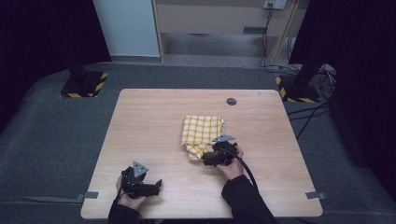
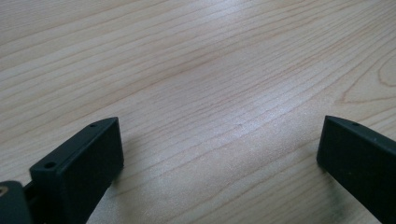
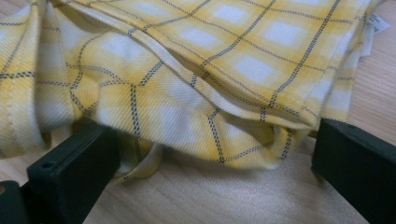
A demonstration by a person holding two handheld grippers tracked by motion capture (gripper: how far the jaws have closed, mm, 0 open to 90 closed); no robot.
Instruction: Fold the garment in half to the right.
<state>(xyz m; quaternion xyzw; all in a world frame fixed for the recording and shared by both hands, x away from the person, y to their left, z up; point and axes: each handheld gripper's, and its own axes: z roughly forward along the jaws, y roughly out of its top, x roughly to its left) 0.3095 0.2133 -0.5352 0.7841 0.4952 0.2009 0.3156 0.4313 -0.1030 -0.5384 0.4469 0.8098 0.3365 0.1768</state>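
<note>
One folded yellow checked cloth (image 1: pixel 201 135) (long axis running away), right hand-held gripper (image 1: pixel 208 158) at near edge

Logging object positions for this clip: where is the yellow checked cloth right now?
In the high view, the yellow checked cloth lies folded right of the table's centre, its near edge at the open right tool.

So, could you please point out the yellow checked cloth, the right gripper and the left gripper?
yellow checked cloth (image 1: pixel 201 128): high view, middle of its folded top.
right gripper (image 1: pixel 208 157): high view, between its jaw tips.
left gripper (image 1: pixel 158 185): high view, between its jaw tips.
</note>
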